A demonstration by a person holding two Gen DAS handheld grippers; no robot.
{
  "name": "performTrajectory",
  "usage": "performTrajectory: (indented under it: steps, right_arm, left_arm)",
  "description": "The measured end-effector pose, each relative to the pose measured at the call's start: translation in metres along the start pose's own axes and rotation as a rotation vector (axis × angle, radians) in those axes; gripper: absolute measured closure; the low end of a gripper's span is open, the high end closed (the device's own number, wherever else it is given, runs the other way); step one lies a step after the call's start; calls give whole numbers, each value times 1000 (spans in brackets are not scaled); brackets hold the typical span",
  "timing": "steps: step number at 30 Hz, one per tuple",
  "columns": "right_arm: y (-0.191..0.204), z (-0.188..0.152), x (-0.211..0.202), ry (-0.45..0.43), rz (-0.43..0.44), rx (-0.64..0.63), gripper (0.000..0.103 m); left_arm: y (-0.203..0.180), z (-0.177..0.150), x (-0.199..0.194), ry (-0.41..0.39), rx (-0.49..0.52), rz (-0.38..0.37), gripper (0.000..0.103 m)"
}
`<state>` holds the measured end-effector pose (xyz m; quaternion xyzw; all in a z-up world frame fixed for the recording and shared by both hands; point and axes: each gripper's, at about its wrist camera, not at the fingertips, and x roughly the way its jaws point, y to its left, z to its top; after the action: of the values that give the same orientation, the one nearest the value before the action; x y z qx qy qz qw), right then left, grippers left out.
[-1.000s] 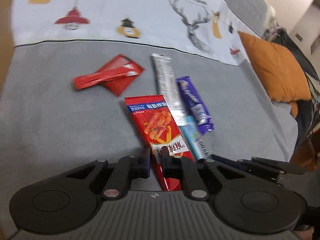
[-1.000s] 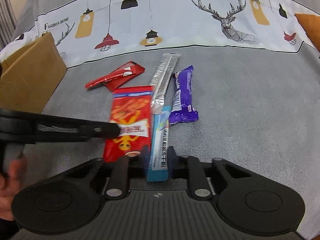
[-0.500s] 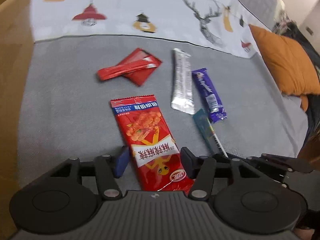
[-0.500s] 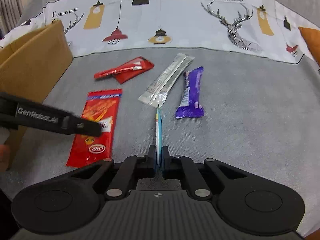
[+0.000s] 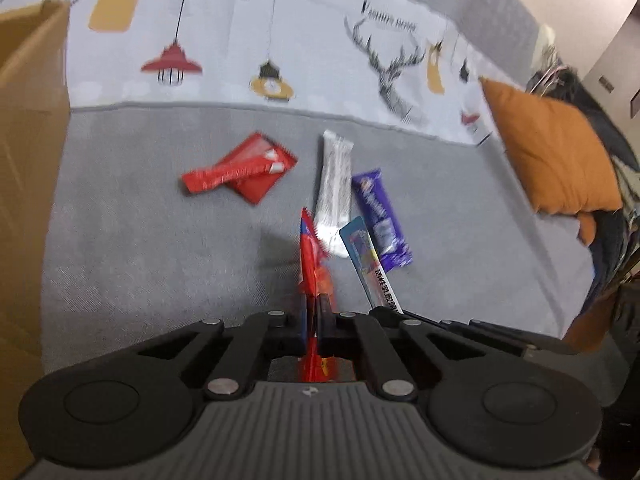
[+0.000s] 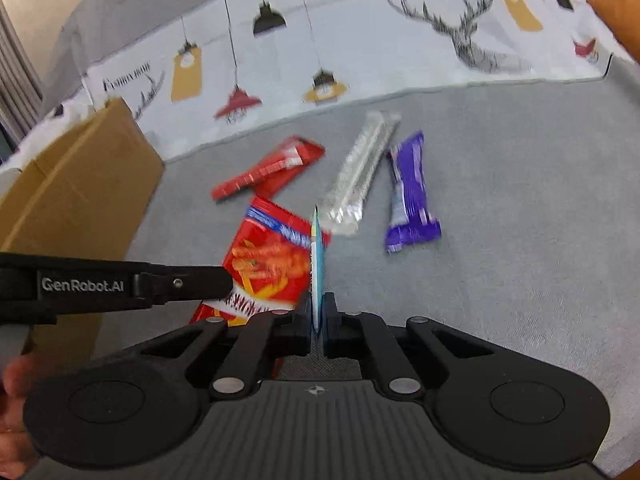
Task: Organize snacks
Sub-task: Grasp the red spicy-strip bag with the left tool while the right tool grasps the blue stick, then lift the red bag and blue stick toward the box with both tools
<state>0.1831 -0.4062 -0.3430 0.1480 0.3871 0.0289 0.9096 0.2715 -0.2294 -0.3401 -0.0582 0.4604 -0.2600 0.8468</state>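
My left gripper (image 5: 312, 310) is shut on a large red snack packet (image 5: 311, 258), which stands edge-on above the grey sofa cover (image 5: 152, 248). The right wrist view shows this red packet (image 6: 272, 264) from its face, with the left gripper (image 6: 226, 280) reaching in from the left. My right gripper (image 6: 318, 310) is shut on a thin light-blue stick packet (image 6: 317, 268), also edge-on. That blue stick (image 5: 370, 266) appears beside the red packet in the left wrist view. On the cover lie a silver stick packet (image 6: 360, 172), a purple bar (image 6: 412, 196) and red sachets (image 6: 272, 168).
A cardboard box (image 5: 28, 168) stands at the left, also seen as the box (image 6: 80, 196) in the right wrist view. An orange pillow (image 5: 552, 152) lies at the right. A printed white cloth (image 5: 280, 40) covers the back. A person's hand (image 6: 12, 384) shows at lower left.
The left gripper opened wide around the red packet, then shut on it and lifted it, now edge-on. The right gripper shut on the blue stick, turned it edge-on and holds it.
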Motion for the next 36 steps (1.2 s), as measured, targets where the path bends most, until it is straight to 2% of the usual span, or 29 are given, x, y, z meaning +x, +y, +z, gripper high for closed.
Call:
performTrajectory:
  steps: [2,6,11,15,19,21,24,29,31,32,36]
  right_arm:
    - [3,0,-7,-16,-6,-8,98]
    - [6,-5,-11,-1,-2,2,98]
    - [17,-12,-14,0,-6,-28,98]
    - [21,-17,-10,19,-2,-36,98]
    - [23,-23,-3,54,35,-21,98]
    - [21,-29,6,97,61,13,98]
    - [20,-30,10,99,72,25,98]
    - [12,-27,11,100,78,59,98]
    - [11,-26,12,101,78,65,98]
    - [10,-26,13,101,77,68,98]
    - [4,-26,13,102,85,103,98]
  left_arm:
    - [-3,1,-8,-11,25,15,99]
    - [1,0,-21,-15,-12,7,99]
    - [2,-1,-36,-29,-5,17,99]
    - [4,-7,-27,25,-3,38,99]
    - [12,-20,-11,69,-29,23,99]
    - [16,-25,-1,99,-62,10,100]
    - [24,-30,11,117,-97,33,99]
    - [46,-29,18,126,-224,-38,96]
    - [49,-29,21,134,-249,-49,86]
    - [50,-29,22,132,-252,-67,77]
    - [55,-29,25,128,-330,-195,31]
